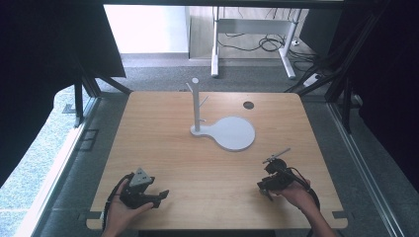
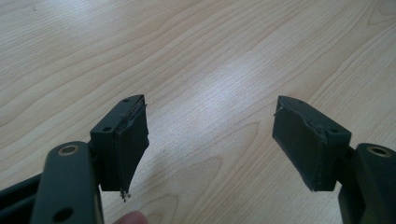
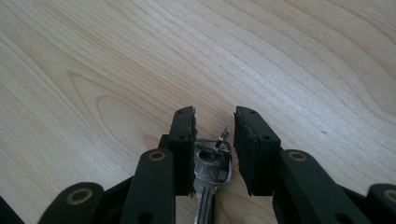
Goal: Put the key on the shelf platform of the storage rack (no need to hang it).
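While the silver metal key (image 3: 211, 179) lies flat on the pale wooden table (image 1: 207, 168) at the near right, the step in hand reads as the pick-up of that key by the right gripper (image 3: 214, 122). Item one, right gripper: the jaws stand partly open, narrowed to a slot; the key's head sits between the pads with its small wire ring (image 3: 220, 140) at the tip; the left pad lies close against the head, a gap shows at the right pad, so no firm hold is judged yet. Item two, left gripper (image 2: 210, 116): at the near left of the table, the jaws wide apart, nothing between them, bare wood beneath. Item three, white peg stand with a round flat base (image 1: 225, 131): far centre of the table, well apart from both grippers, its upright post (image 1: 196, 103) bearing short side pegs; a likely destination for the key, by judgement only. Next move calls for closing the right pads squarely on the key's head before any lift, keeping the ring free and the blade from pivoting.
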### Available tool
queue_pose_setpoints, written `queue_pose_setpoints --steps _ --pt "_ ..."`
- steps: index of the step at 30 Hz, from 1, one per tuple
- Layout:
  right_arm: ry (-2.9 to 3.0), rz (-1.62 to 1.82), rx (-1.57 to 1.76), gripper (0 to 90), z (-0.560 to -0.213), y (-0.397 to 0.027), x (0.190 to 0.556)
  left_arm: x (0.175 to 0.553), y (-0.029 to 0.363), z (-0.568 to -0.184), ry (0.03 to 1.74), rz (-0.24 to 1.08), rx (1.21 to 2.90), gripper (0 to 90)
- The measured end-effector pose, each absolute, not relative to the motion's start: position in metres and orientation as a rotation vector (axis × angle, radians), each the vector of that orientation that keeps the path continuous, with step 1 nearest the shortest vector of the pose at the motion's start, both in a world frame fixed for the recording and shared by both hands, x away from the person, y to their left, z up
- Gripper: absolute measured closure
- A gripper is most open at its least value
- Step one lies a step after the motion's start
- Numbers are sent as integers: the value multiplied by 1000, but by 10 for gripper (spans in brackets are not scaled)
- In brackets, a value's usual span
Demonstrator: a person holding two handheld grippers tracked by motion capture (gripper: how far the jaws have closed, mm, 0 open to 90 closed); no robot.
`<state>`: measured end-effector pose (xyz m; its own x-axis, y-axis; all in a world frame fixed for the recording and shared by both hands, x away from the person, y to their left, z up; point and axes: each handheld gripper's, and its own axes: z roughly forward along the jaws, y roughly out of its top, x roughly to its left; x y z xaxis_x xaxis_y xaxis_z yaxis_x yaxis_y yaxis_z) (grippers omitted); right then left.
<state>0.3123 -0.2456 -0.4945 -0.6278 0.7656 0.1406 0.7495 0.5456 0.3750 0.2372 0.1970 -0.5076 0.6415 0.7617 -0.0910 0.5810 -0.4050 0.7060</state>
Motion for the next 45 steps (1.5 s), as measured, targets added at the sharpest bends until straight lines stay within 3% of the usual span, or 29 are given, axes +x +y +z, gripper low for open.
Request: queue_pose_setpoints --steps 20,27,45 --pt "2743 507 1331 806 -498 -235 315 238 198 -508 1043 322 2134 270" --pt "2768 481 1315 882 -498 -233 314 238 198 -508 1046 323 2133 270" --pt "2878 342 1200 897 -491 -225 316 239 199 -510 1057 321 2135 270"
